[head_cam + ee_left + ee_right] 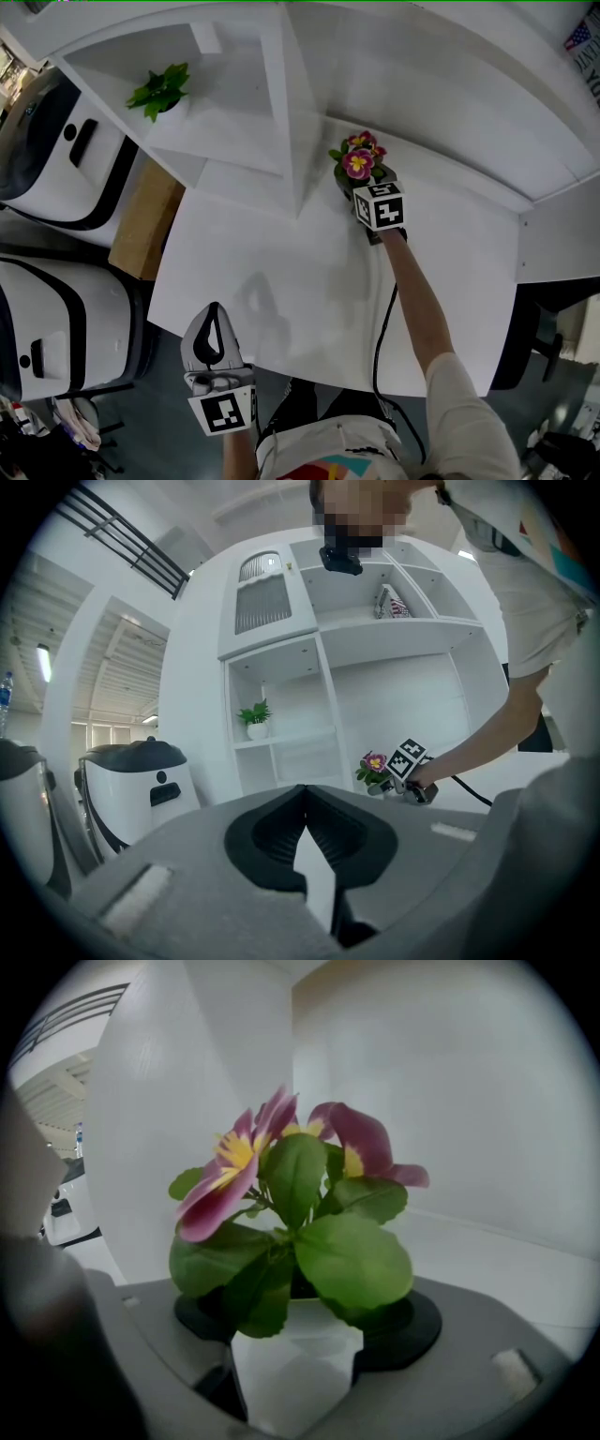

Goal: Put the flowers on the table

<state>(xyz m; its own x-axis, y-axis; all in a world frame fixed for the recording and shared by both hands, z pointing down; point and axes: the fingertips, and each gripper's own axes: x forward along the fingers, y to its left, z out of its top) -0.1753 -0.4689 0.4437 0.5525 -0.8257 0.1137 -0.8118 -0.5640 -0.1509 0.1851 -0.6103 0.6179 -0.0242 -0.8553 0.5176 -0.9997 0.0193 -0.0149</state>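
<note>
A small white pot (295,1354) of pink and yellow flowers (281,1166) with green leaves fills the gap between my right gripper's jaws. My right gripper (295,1377) is shut on it. In the head view the flowers (359,161) are at the far side of the white table (281,281), beside the shelf unit's side wall, with the right gripper (361,190) behind them. Whether the pot rests on the table is hidden. My left gripper (214,314) hangs shut at the table's near edge, holding nothing. The left gripper view shows its own jaws together (302,827) and the flowers (373,764) far off.
A white shelf unit (234,112) stands at the table's far left, with a green plant (161,89) in one compartment. Two white machines (47,159) (47,328) and a cardboard box (145,220) are left of the table. A black chair (525,347) is at the right.
</note>
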